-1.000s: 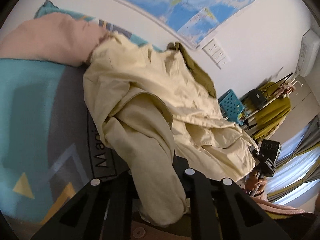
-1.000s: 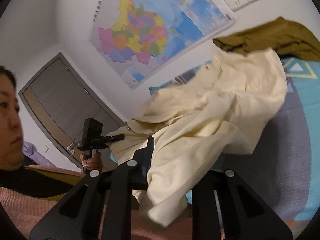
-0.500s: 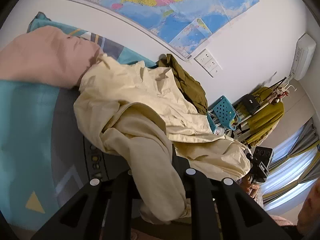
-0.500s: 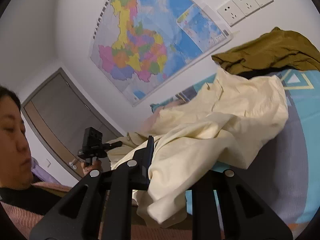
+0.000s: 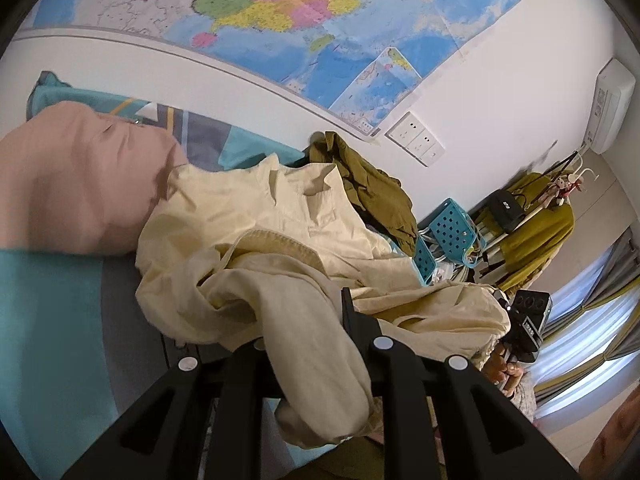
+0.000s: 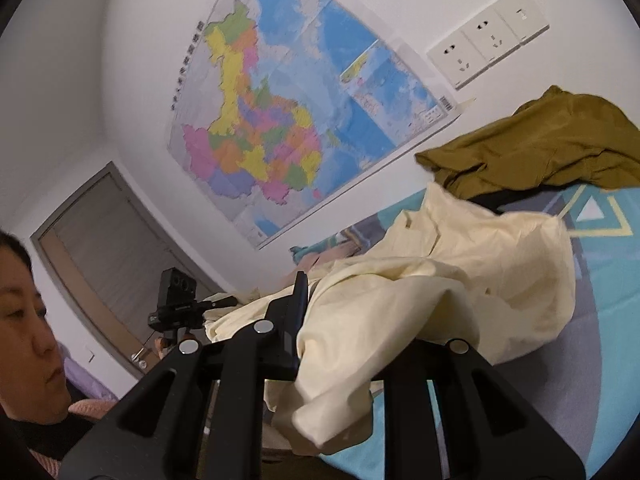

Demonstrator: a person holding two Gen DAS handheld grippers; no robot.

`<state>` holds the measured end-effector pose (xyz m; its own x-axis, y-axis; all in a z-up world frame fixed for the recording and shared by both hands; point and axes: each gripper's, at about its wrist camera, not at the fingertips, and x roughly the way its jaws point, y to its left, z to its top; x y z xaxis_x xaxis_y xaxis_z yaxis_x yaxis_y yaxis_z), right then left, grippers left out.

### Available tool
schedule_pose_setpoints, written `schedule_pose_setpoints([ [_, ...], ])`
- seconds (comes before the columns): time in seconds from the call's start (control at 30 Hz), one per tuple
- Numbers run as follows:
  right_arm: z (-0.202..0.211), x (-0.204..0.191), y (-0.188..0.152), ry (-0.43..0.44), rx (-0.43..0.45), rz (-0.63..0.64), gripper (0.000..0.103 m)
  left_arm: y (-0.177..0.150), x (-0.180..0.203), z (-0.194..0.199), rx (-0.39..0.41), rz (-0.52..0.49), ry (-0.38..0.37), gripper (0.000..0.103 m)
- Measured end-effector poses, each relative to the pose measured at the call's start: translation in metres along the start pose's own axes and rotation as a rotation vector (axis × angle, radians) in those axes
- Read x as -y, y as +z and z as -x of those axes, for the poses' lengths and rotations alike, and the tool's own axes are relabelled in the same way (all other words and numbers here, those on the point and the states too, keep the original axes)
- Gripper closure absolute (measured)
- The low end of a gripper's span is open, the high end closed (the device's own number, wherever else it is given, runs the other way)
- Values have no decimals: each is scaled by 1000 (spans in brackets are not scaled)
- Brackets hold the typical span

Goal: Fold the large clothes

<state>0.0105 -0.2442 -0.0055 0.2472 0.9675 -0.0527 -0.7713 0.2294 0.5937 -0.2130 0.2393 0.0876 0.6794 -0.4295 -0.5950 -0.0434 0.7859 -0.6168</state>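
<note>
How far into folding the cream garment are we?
Early. Done: nothing is folded; the cream garment is bunched and creased. In hand: the left gripper and right gripper each pinch a part of it, fabric draping over the fingers while the rest trails on the bed cover. Left: spreading it flat, every fold, then the olive garment by the wall.

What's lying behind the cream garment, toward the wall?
Behind the cream garment an olive green garment is heaped against the wall; a pink one lies beside it. Whether anything sits under the cream garment is hidden.
</note>
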Motion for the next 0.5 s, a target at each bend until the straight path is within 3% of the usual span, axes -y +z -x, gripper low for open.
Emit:
schedule_pose_setpoints([
  [0.5, -34, 27, 53, -45, 23, -33, 87, 65, -6, -28, -12, 6, 29, 88],
])
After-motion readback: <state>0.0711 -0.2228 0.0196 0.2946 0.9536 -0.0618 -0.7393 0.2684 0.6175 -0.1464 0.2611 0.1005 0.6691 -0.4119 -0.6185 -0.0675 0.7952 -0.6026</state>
